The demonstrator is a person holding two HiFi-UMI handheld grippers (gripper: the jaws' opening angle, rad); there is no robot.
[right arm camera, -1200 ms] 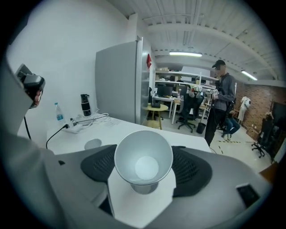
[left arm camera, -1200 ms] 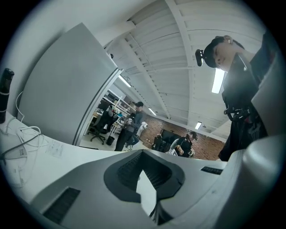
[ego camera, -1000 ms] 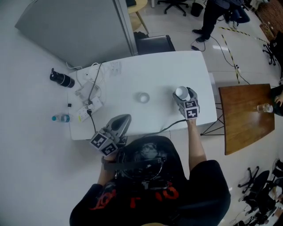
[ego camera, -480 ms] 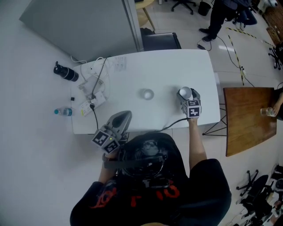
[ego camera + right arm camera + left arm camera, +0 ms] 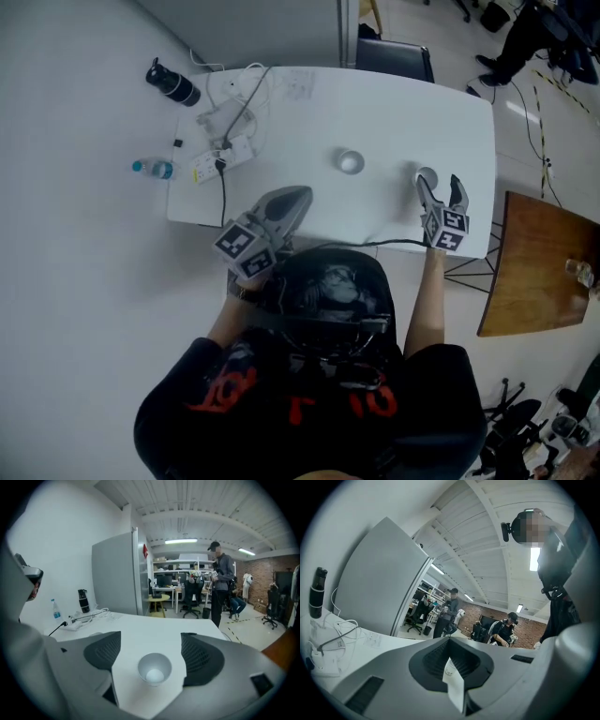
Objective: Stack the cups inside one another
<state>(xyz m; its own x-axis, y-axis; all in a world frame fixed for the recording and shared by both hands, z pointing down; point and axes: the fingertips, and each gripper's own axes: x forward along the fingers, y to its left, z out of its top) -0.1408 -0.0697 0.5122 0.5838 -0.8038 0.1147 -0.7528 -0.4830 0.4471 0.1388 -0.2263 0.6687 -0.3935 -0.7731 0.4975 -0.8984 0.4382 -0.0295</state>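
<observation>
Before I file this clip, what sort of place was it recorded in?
Most likely a shared lab or workshop-style office. A white table carries a power strip, wheeled office chairs and stocked shelves stand beyond it, and a bare brick wall closes the far end.

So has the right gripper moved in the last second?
Yes. The right gripper has backed toward the table's near edge; the cup, earlier deep between its jaws, now stands near their tips, untouched, jaws opening.
</observation>
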